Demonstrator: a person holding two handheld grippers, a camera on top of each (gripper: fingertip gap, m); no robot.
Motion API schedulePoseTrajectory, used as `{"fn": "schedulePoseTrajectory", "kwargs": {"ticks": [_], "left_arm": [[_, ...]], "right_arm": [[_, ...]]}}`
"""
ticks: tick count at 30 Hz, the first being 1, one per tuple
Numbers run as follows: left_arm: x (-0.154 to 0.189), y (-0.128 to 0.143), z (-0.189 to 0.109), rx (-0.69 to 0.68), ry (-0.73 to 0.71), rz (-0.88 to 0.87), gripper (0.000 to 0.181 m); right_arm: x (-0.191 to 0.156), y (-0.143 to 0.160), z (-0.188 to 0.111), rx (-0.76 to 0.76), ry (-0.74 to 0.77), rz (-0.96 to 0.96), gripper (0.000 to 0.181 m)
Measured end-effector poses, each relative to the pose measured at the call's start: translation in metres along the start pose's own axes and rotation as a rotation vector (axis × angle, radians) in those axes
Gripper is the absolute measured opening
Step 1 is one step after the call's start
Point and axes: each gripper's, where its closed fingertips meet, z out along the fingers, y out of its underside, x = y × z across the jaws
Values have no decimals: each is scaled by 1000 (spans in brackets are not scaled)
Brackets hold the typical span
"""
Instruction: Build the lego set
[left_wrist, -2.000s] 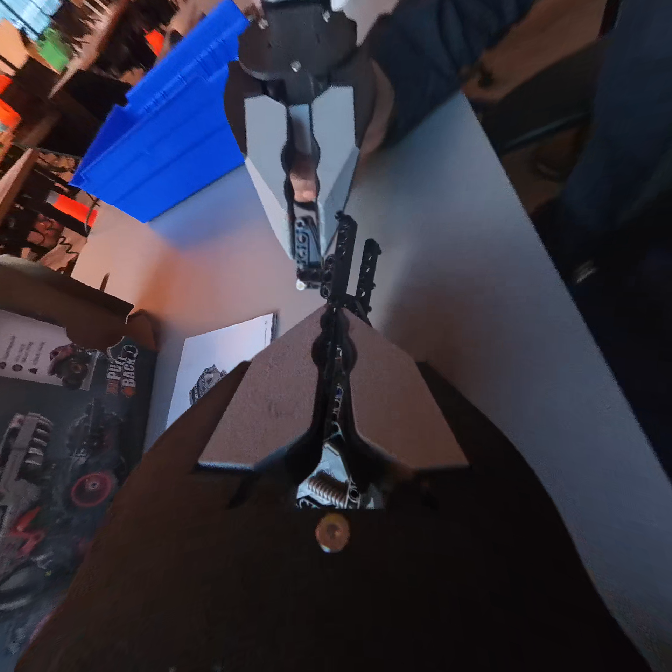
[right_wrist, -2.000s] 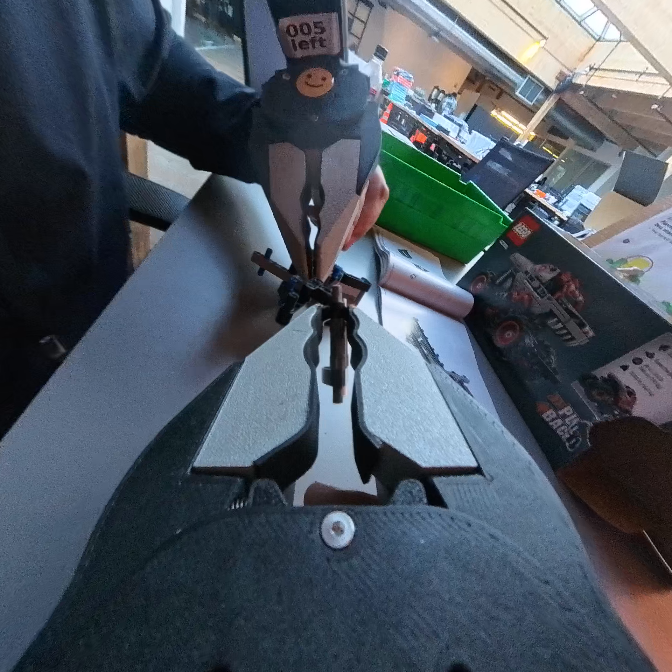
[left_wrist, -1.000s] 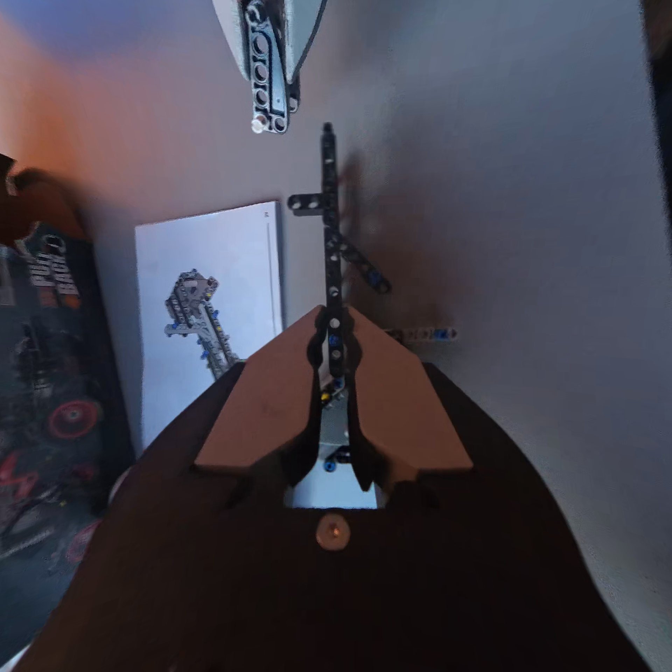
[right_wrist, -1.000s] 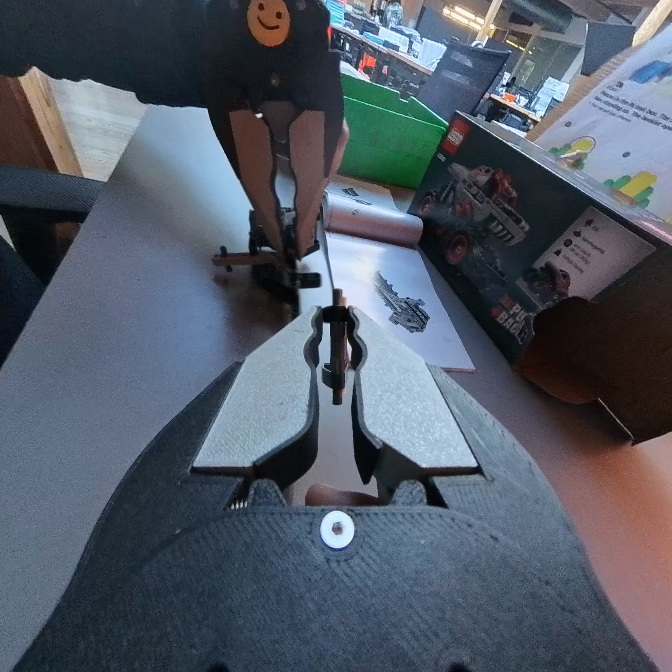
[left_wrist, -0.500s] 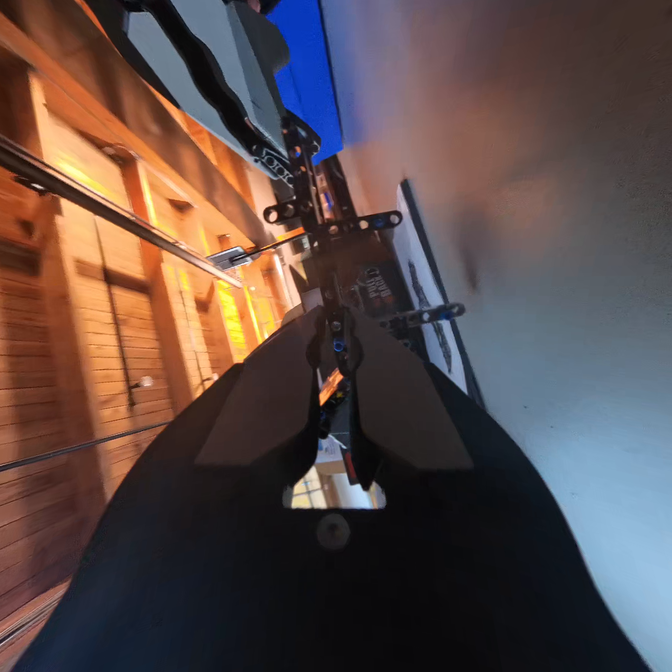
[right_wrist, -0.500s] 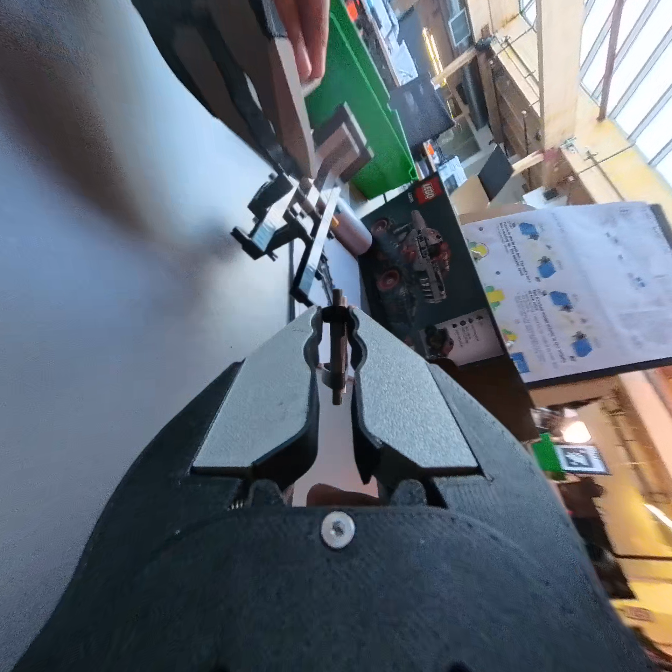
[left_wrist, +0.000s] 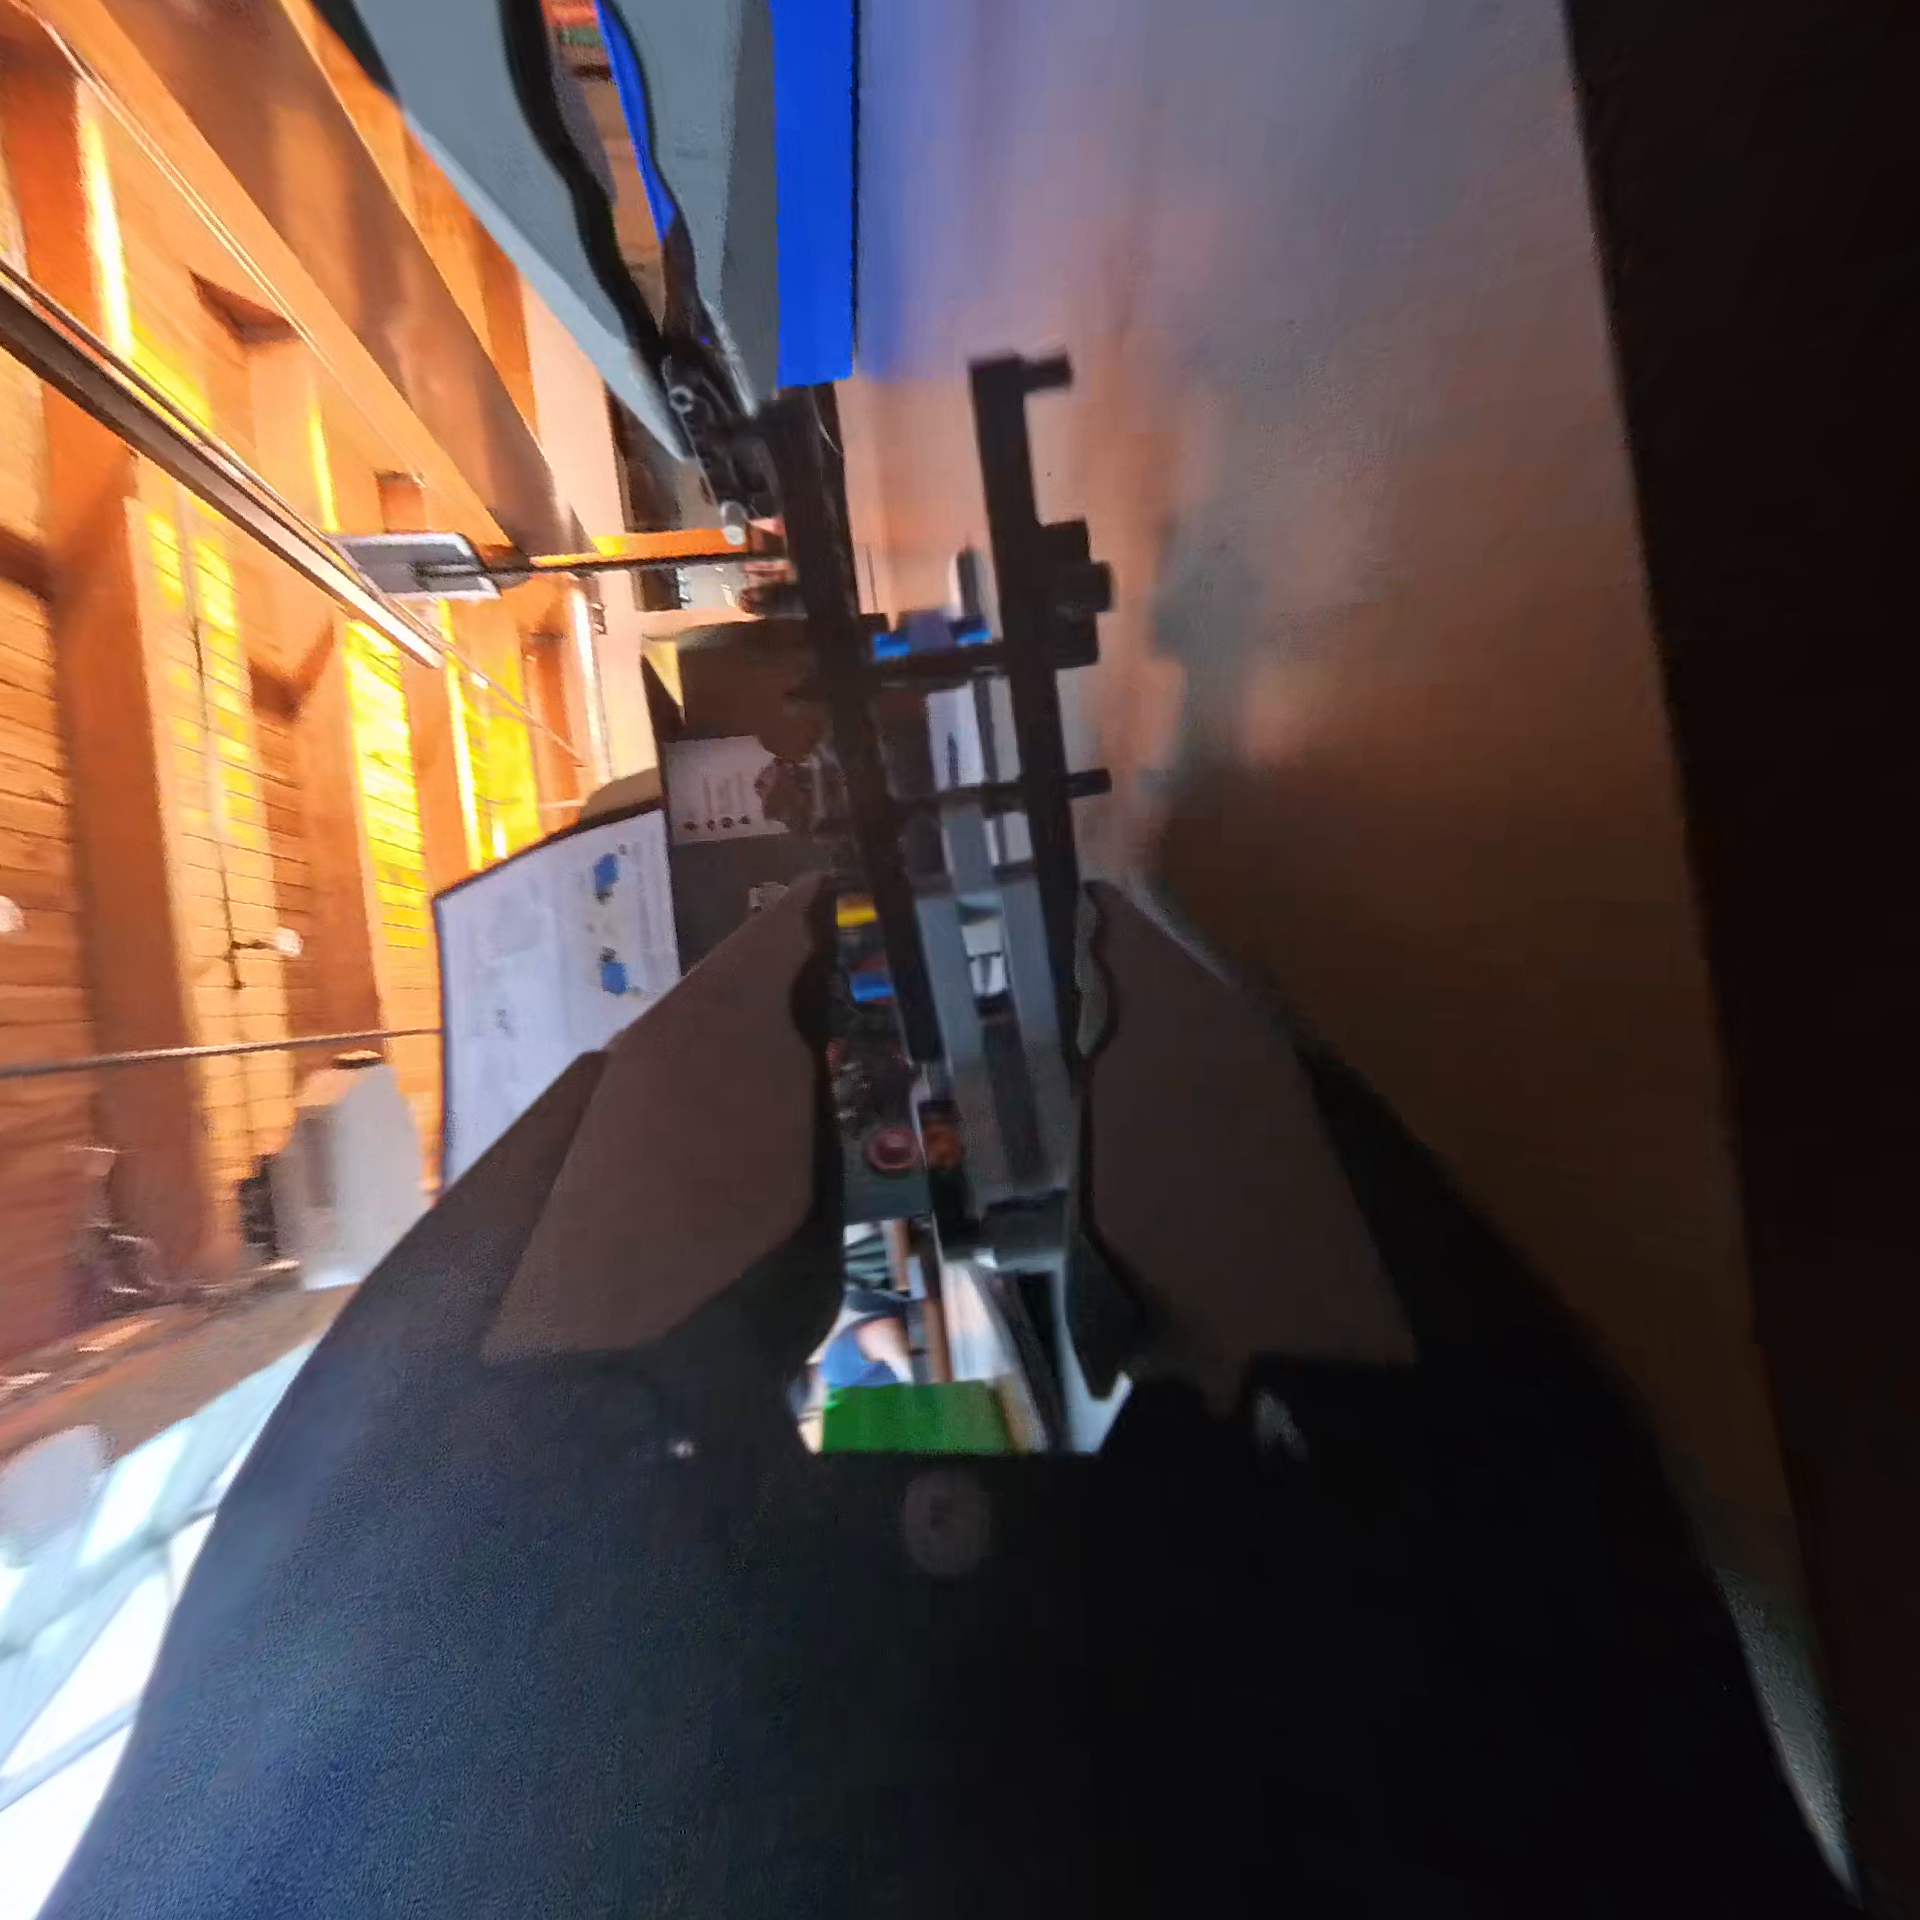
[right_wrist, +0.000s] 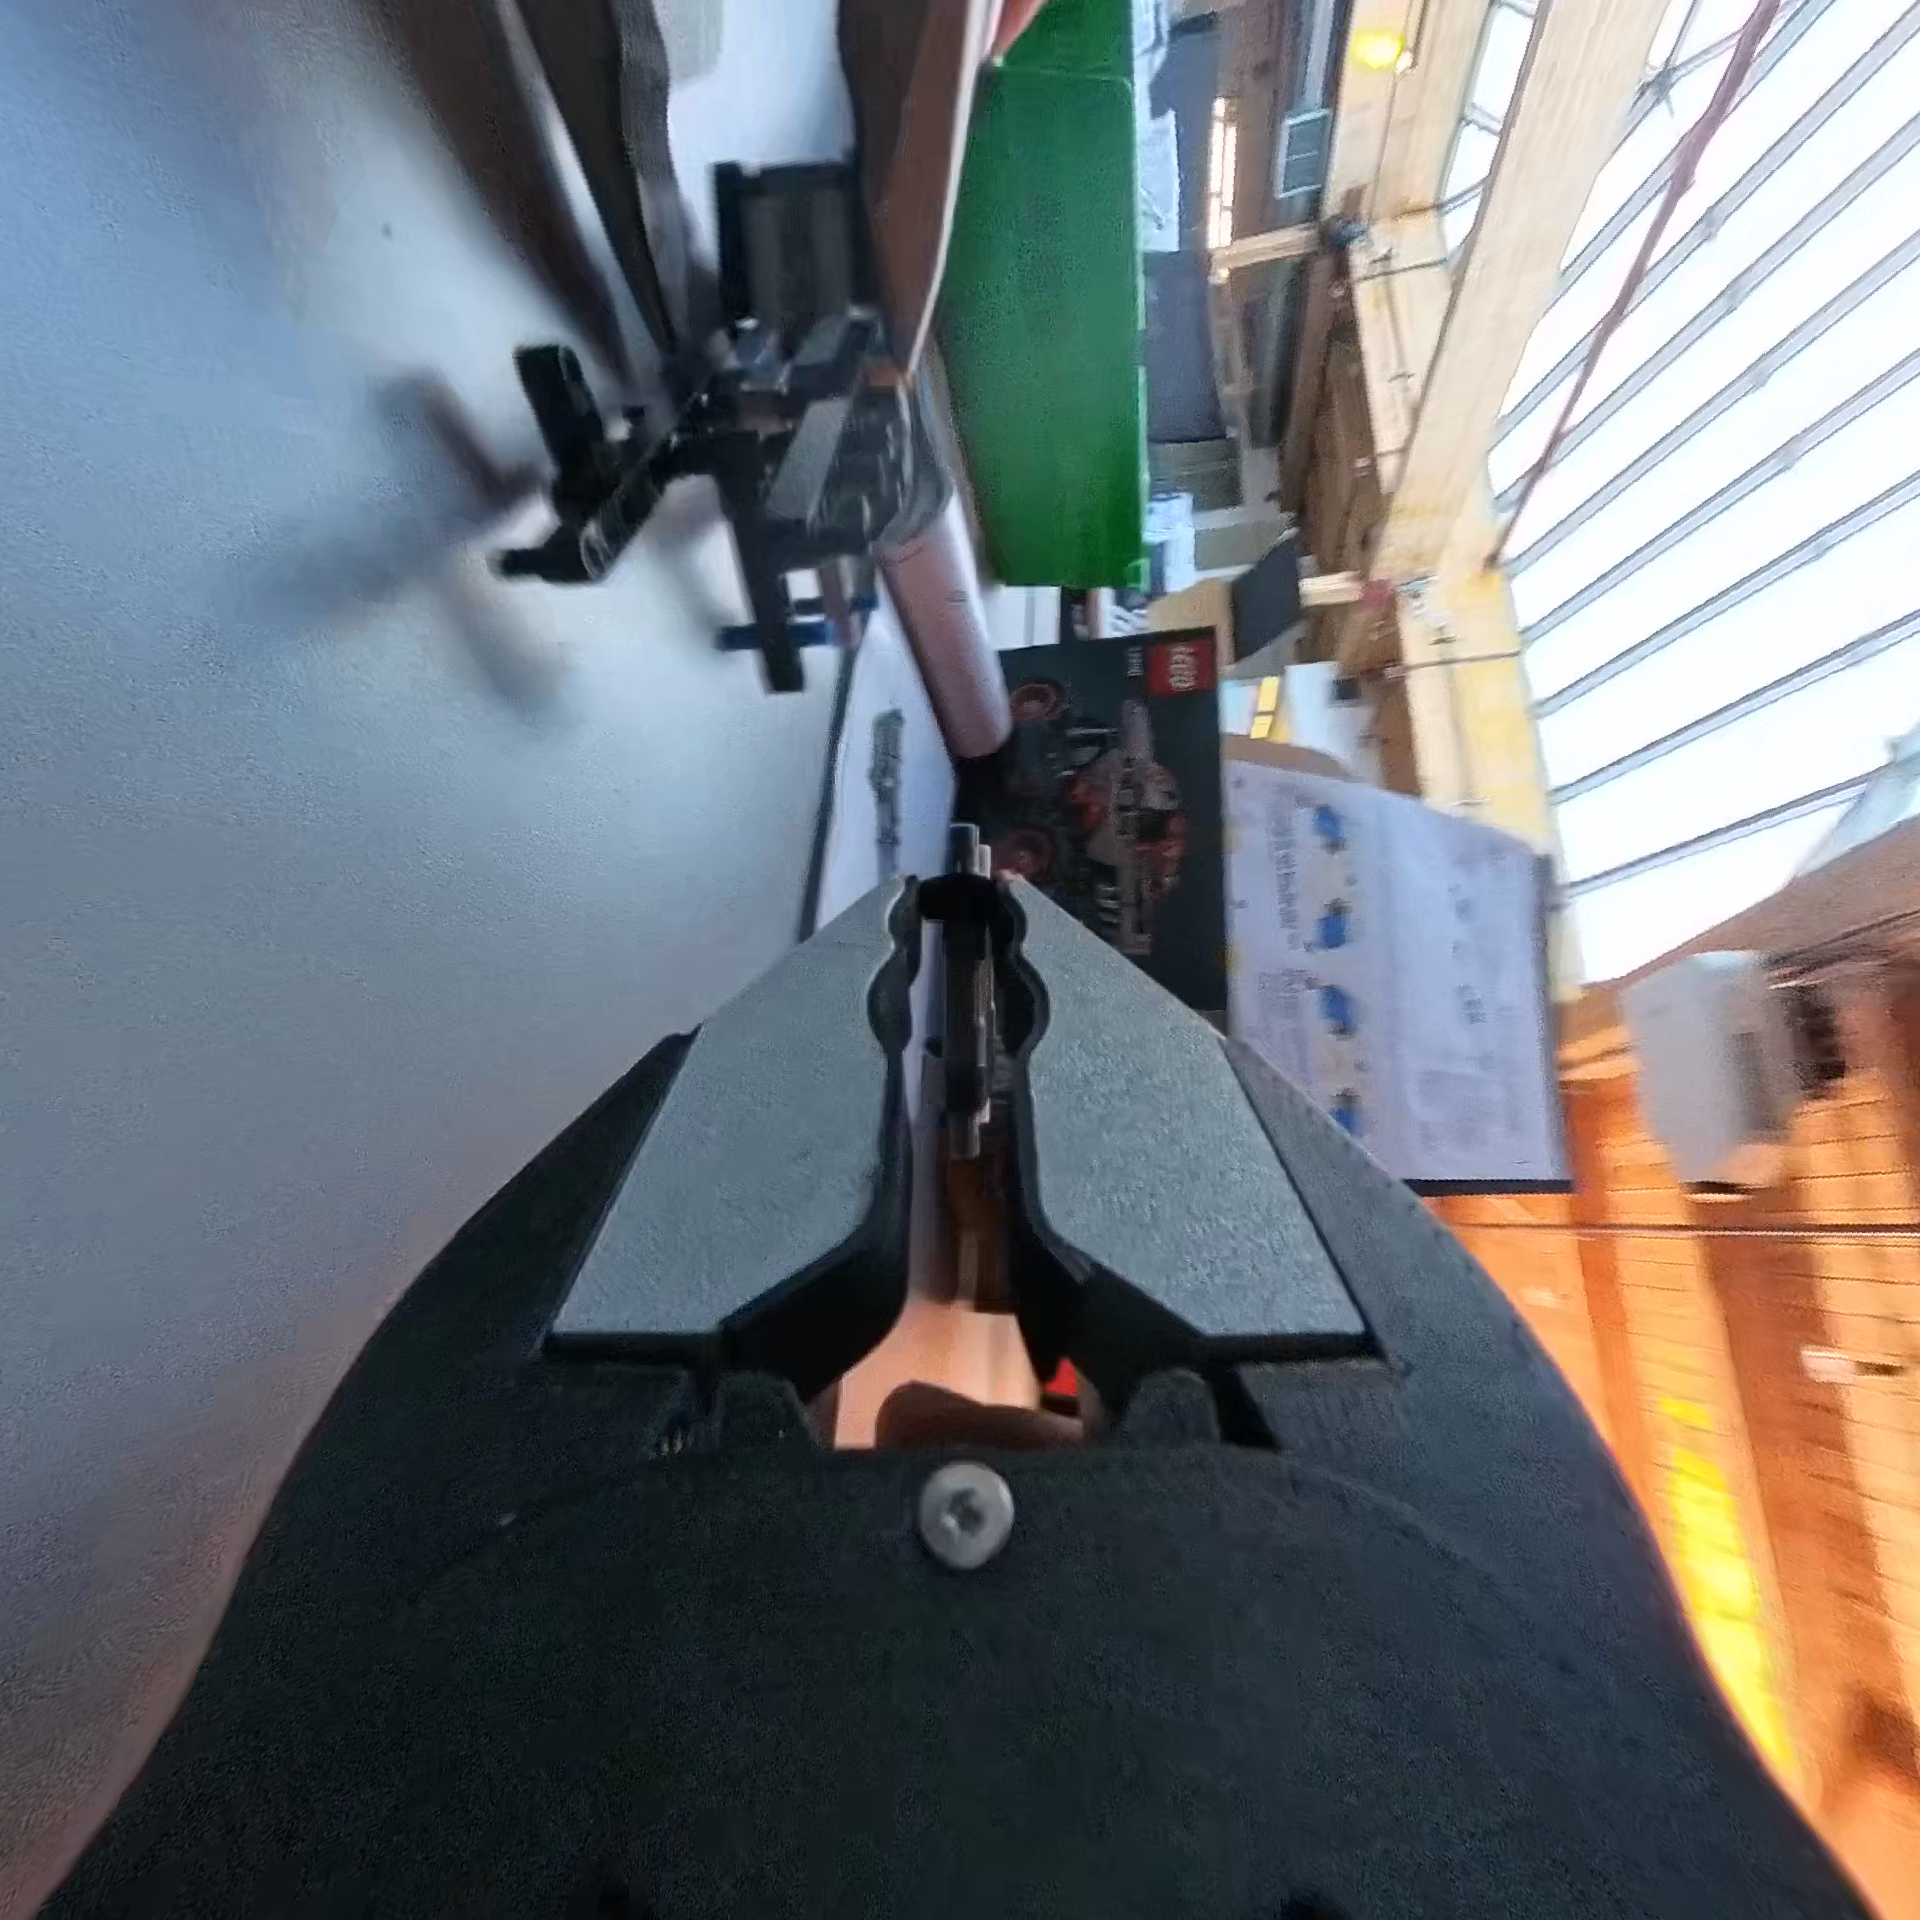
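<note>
Our left gripper (left_wrist: 951, 966) pinches the black lego frame (left_wrist: 935, 727) across its width, above the table (left_wrist: 1351, 520). Our right gripper (right_wrist: 961, 914) is pressed on a small black beam (right_wrist: 964, 997) — just short of the frame, near the set's box (right_wrist: 1122, 790).

Motion blur smears the lego frame (left_wrist: 1023, 748) — its rear end hidden between the left tool's fingers (left_wrist: 686, 1132).

The left gripper (left_wrist: 951, 935) has the lego frame (left_wrist: 940, 727) between its fingers (left_wrist: 707, 1101), held above the bench (right_wrist: 260, 831). The right gripper (right_wrist: 961, 904) faces it from just beyond the frame's far end, with a small beam (right_wrist: 966, 997) between its own fingers. On the bench beside the frame lies the instruction booklet (right_wrist: 883, 790); behind that stands the set's box (right_wrist: 1122, 790), and farther along a bin (right_wrist: 1049, 312).
</note>
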Motion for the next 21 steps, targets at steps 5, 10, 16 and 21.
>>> {"fn": "schedulePoseTrajectory", "kwargs": {"ticks": [5,10,16,21], "left_arm": [[5,-14,-19,81,132,-192,43],[-21,-36,-42,232,332,-544,28],[-79,-61,-27,429,512,-983,27],[-77,-67,-15,470,695,-1166,23]], "right_arm": [[9,-14,-8,-68,173,-360,10],[17,-48,-20,-7,267,-528,9],[13,-79,-15,71,255,-641,9],[5,-87,-13,85,238,-722,8]]}}
